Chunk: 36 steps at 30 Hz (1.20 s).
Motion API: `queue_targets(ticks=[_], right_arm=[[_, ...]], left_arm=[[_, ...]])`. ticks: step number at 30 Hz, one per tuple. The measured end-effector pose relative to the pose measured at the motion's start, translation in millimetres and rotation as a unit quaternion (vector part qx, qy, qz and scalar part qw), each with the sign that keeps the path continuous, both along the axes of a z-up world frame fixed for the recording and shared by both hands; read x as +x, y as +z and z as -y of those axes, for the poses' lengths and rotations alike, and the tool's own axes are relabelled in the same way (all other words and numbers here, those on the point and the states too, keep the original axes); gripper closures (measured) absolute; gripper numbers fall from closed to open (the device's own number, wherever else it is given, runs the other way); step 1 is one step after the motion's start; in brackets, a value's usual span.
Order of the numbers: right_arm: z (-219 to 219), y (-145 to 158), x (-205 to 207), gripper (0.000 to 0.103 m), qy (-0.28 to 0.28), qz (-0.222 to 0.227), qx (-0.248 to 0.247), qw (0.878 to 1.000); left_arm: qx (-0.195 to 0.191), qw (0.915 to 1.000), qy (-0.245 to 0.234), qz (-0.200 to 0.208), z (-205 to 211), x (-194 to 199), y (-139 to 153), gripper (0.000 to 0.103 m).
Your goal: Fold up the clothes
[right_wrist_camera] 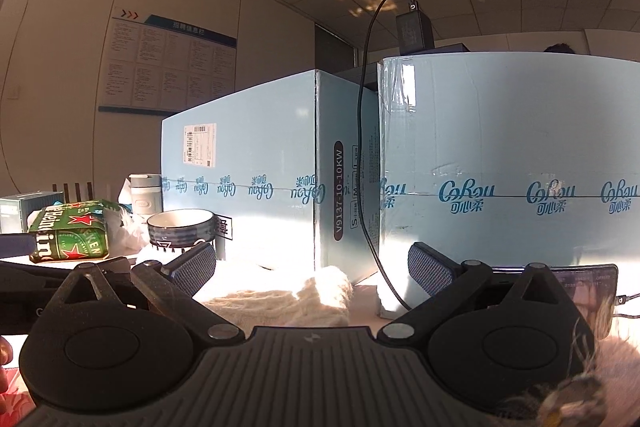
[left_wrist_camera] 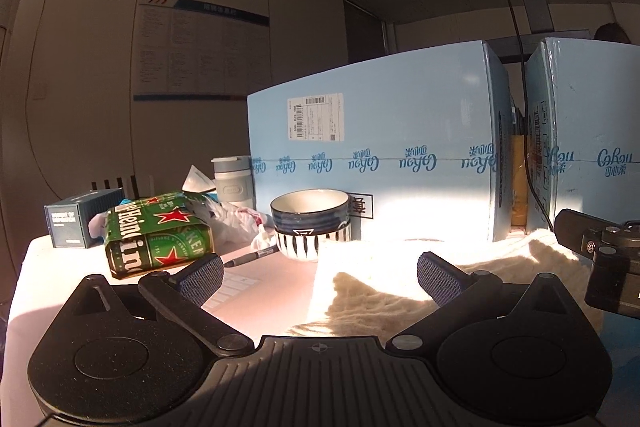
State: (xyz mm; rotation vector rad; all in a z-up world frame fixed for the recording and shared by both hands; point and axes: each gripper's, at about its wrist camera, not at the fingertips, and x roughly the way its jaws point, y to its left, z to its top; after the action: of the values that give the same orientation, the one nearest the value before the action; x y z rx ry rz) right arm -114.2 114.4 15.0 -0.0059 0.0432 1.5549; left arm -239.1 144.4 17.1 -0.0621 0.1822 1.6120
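A cream knitted garment (left_wrist_camera: 384, 291) lies on the table in bright sun, in front of the blue boxes. In the left wrist view my left gripper (left_wrist_camera: 320, 275) is open and empty, held above the garment's left part. In the right wrist view the garment (right_wrist_camera: 288, 297) lies bunched with a raised fold at its right end, and my right gripper (right_wrist_camera: 312, 269) is open and empty above it. The right gripper's body (left_wrist_camera: 600, 251) shows at the right edge of the left wrist view.
Two tall light-blue cartons (left_wrist_camera: 372, 163) (right_wrist_camera: 512, 163) stand behind the garment with a black cable (right_wrist_camera: 366, 155) hanging between them. Stacked bowls (left_wrist_camera: 310, 223), a pen (left_wrist_camera: 250, 258), a green beer pack (left_wrist_camera: 156, 235), a dark box (left_wrist_camera: 82, 223) and a tumbler (left_wrist_camera: 232, 183) sit at the left.
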Motion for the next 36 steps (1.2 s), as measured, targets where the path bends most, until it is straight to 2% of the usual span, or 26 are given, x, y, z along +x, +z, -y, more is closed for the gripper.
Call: queue_targets(ticks=[36], right_arm=[[-1.1, -0.4, 4.7, 0.0, -0.003, -0.017, -0.005, 1.0]], left_arm=[[0.017, 0.9995, -0.025, 0.0, 6.8, 1.6, 0.7, 0.0]])
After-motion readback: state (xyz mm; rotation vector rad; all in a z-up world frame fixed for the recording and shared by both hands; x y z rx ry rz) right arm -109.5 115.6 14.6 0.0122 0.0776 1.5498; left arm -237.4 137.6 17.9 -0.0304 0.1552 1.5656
